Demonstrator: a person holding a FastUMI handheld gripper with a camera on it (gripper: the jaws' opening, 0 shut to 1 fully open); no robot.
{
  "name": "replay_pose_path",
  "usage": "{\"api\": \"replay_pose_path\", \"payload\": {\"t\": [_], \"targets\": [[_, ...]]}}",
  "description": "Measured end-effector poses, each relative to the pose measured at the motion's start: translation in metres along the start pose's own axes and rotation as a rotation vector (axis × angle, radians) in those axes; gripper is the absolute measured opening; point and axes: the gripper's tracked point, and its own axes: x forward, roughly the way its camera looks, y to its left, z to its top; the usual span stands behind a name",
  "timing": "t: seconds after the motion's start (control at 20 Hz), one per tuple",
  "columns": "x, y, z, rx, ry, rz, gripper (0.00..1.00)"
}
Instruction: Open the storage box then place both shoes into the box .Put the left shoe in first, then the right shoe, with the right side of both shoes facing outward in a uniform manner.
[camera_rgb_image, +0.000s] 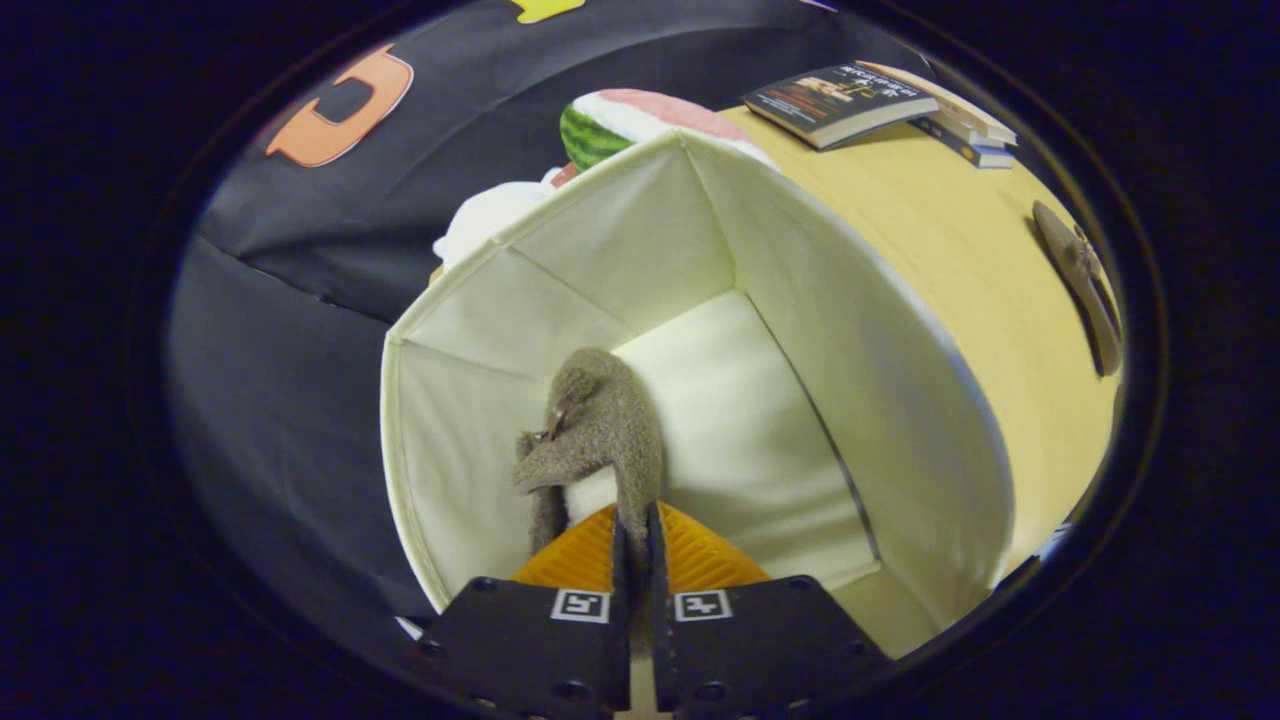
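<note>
The gripper (632, 530) hangs above the open storage box (850, 400), its two fingers drawn almost together and pinching the edge of a fuzzy grey-brown shoe (600, 425). Both fingers press on the shoe's rim, with only a thin strip of the material between them. The shoe extends ahead of the fingertips and hangs inside the box, near the box's left wall. A pale lining shows at the shoe's opening, just ahead of the fingers. Whether the shoe touches the box floor cannot be told.

The box is cream fabric with upright walls and a pale, bare floor to the right of the held shoe. It stands on a light wooden table (960, 250).

A second shoe (1085, 285) of similar colour lies flat on the table, well apart from the box on its right side.

Beyond the box, at the far end of the table, a small stack of books (880, 100) lies flat. A watermelon-patterned cushion (620, 125) sits just behind the far corner of the box, beside a white soft item (490, 220).
</note>
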Motion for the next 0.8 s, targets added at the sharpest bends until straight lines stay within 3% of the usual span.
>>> {"api": "replay_pose_path", "payload": {"t": [0.05, 0.1, 0.15, 0.4, 0.45, 0.6, 0.8], "targets": [[-0.005, 0.001, 0.002, -0.014, -0.005, 0.01, 0.21], [-0.009, 0.004, 0.003, -0.03, -0.012, 0.03, 0.26], [-0.017, 0.006, 0.005, -0.051, -0.02, 0.043, 0.41], [-0.081, 0.006, 0.024, -0.158, -0.14, 0.127, 0.87], [-0.097, 0.006, 0.028, -0.174, -0.166, 0.148, 0.91], [-0.147, -0.003, 0.041, -0.25, -0.253, 0.195, 0.91], [-0.215, -0.046, 0.083, -0.358, -0.422, 0.193, 0.94]]}}
